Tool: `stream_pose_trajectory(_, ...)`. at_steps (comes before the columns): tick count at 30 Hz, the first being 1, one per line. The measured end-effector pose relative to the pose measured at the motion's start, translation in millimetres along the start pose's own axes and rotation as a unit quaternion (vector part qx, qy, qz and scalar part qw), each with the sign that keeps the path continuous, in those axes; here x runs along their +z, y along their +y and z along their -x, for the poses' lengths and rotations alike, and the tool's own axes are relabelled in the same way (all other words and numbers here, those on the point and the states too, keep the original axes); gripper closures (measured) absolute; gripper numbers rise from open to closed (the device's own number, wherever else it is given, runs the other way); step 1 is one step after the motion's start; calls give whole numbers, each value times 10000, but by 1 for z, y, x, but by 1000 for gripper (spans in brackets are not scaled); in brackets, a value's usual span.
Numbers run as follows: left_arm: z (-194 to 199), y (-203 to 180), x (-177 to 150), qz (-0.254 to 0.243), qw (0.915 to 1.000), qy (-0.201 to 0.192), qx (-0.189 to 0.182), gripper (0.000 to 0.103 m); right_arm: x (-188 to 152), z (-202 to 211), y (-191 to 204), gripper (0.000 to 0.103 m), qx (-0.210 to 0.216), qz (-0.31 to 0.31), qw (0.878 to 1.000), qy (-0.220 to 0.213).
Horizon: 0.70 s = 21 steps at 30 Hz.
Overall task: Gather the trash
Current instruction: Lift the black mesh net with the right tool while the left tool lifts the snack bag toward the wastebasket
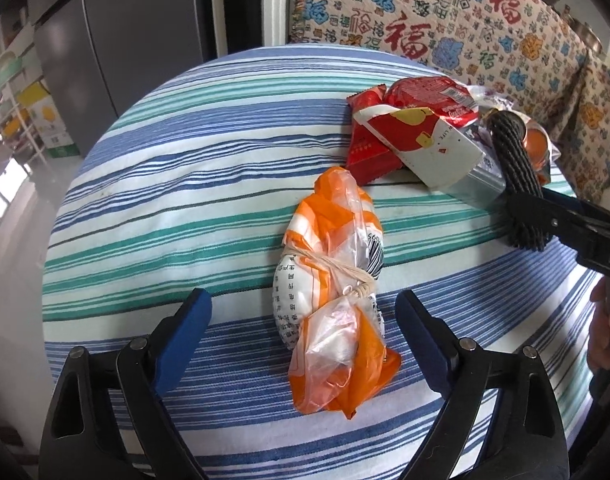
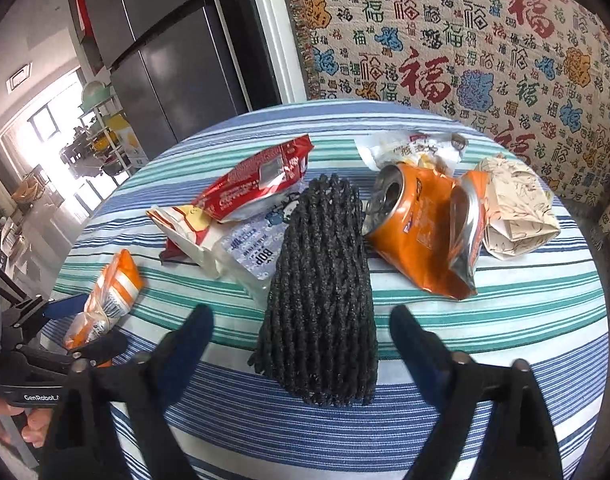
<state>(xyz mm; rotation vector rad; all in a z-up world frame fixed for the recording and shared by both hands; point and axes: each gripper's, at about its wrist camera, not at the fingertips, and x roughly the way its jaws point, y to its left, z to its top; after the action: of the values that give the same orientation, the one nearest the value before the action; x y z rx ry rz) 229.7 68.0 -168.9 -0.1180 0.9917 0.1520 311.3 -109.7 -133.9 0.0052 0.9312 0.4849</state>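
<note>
Left gripper (image 1: 303, 322): spread wide, blue-padded fingers (image 1: 183, 334) flanking the near half of the orange-and-white bag (image 1: 337, 312) without touching it; nothing held.

Right gripper (image 2: 301, 338): spread wide, dark fingers (image 2: 185, 344) either side of the near end of the black foam net (image 2: 321, 292), clear of it; nothing held.

Orange-and-white bag: crumpled plastic, tied round the middle with pale string (image 1: 337, 270), lying flat on the striped tablecloth (image 1: 185, 200), to the left of the black foam net and well apart from it.

Black foam net: ribbed sleeve lying lengthwise on the cloth, far end up against the pile of wrappers.

Red wrappers (image 2: 261, 178): left of the net's far end, heaped over a white-and-red pouch (image 2: 189, 232) and a clear printed packet (image 2: 253, 256) that touches the net.

Crushed orange can (image 2: 421, 220): just right of the net, on its side, open top facing the camera.

Patterned paper bag (image 2: 517, 212): right of the can, touching it, crumpled.

White snack wrapper (image 2: 413, 148): beyond the can, near the table's far edge.

Blanket with red and blue characters (image 2: 465, 48): hanging behind the table, beyond the net.

Grey refrigerator (image 2: 165, 48): far left of the net, past the table edge.
</note>
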Motion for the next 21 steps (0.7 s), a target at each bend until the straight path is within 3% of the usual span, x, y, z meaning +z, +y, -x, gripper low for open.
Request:
stream_pose_trajectory(3, 2, -1, -2, -106, 9999, -30, 85, 20, -6, -8, -7, 63, -203, 95, 9997, 128)
stream_pose_trajectory(4, 3, -1, -2, -96, 9999, -57, 65, 27, -10, -6, -8, 76, -286, 143, 9995, 83)
stream_pose_trajectory(5, 5, -2, -3, -82, 9999, -96, 56, 39, -13, -4, -11, 80, -336, 124, 9993, 48)
stream_pose_trajectory(7, 7, -2, -2, -108, 9998, -177, 51, 57, -18, 2, -20, 82, -203, -51, 9998, 39)
stream_pose_trajectory(15, 24, -1, -1, 91, 9980, -237, -581, 57, -46, 57, -23, 82, 20, -150, 9996, -246)
stream_pose_trajectory(21, 52, -35, 3, -163, 9938, -494, -987, 57, -61, 97, -38, 82, 111, -280, 9987, -404)
